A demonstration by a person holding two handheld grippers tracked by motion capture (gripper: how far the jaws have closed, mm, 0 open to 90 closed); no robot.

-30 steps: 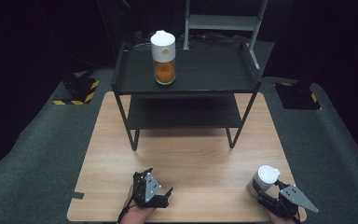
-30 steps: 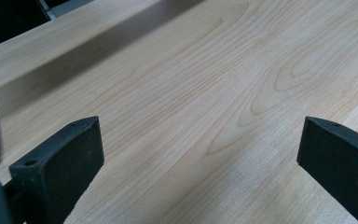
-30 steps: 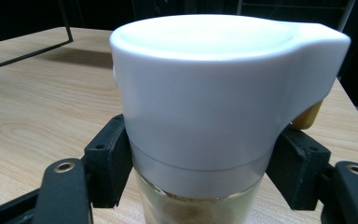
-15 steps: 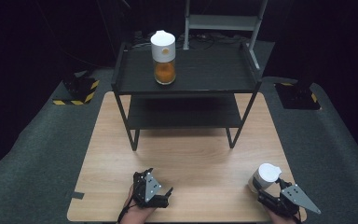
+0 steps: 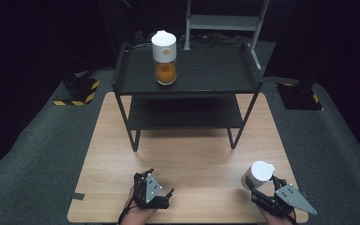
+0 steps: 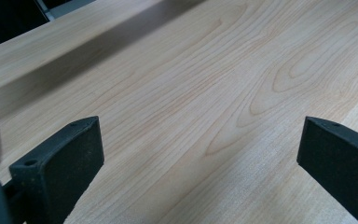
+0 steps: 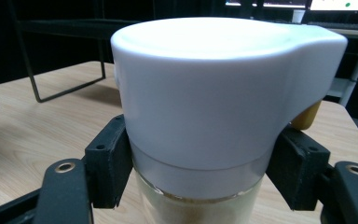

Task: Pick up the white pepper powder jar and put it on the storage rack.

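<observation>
So in the high view the right gripper (image 5: 266, 186) sat at the lower right of the frame, jaws clamped on a jar (image 5: 257, 175) with a white lid, down by the near edge of the wooden table (image 5: 187, 154). In the right gripper view the jar (image 7: 205, 116) was right up close, a jaw pressed on each side just under the lid, pale powder inside. The left gripper (image 5: 161, 196) was at the bottom centre-left, jaws spread wide over bare wood (image 6: 200, 93), holding nothing. A second jar (image 5: 164, 58) with orange stuff stood on the top of the black shelf (image 5: 215, 75) in the upper middle
</observation>
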